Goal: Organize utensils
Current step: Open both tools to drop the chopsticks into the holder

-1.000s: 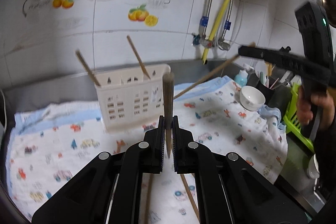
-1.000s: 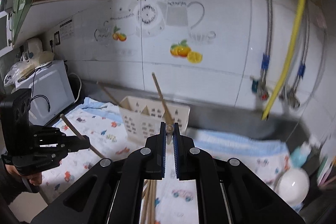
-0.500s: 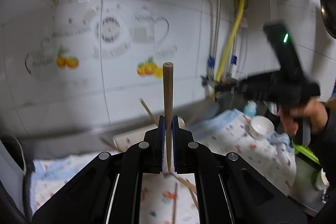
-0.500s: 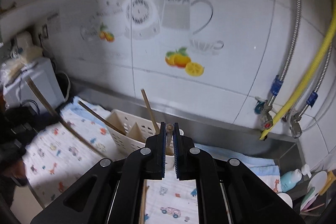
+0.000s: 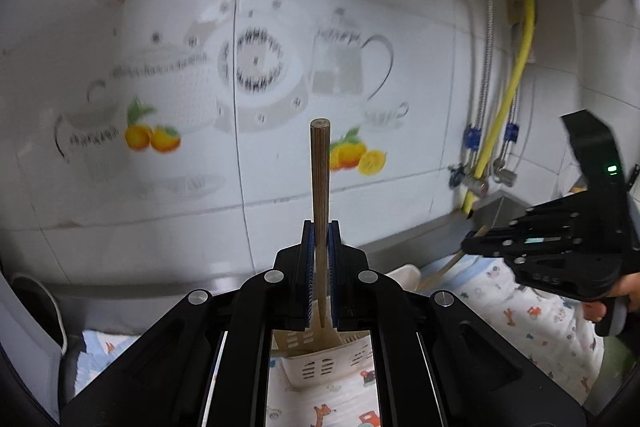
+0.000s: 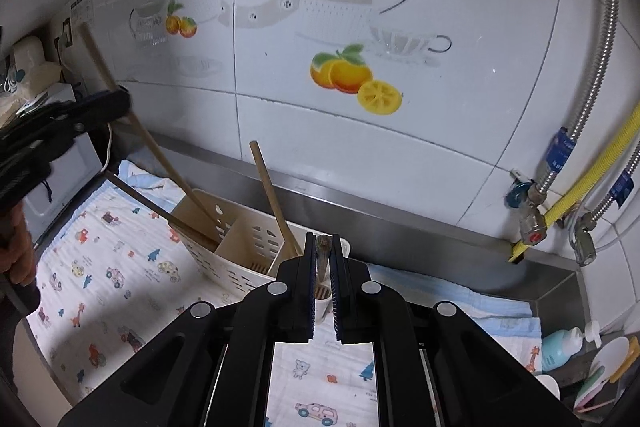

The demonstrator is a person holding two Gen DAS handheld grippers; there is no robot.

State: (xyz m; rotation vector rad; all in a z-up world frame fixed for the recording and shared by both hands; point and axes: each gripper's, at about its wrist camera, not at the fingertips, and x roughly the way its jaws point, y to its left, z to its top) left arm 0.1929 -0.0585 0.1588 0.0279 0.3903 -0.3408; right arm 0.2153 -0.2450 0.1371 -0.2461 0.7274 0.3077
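My left gripper (image 5: 320,239) is shut on a wooden chopstick (image 5: 320,187) that stands upright above the cream utensil holder (image 5: 320,359). In the right wrist view the left gripper (image 6: 116,105) holds that chopstick (image 6: 152,147) slanting into the holder's left compartment. My right gripper (image 6: 323,255) is shut on another wooden chopstick (image 6: 323,259), seen end-on, over the right end of the holder (image 6: 240,255). In the left wrist view the right gripper (image 5: 472,245) holds its chopstick (image 5: 444,267) down towards the holder. Two more chopsticks (image 6: 274,199) stand in the holder.
A patterned cloth (image 6: 100,279) covers the steel counter. The tiled wall (image 6: 360,147) stands right behind the holder. Pipes and a yellow hose (image 6: 580,195) are at the right. A blue bottle (image 6: 560,345) and dishes lie at the lower right. A white appliance (image 6: 60,155) sits at the left.
Both grippers have moved closer over the holder. The left one tilted upward, so its chopstick stands against the wall; its lower end now reaches the left compartment.
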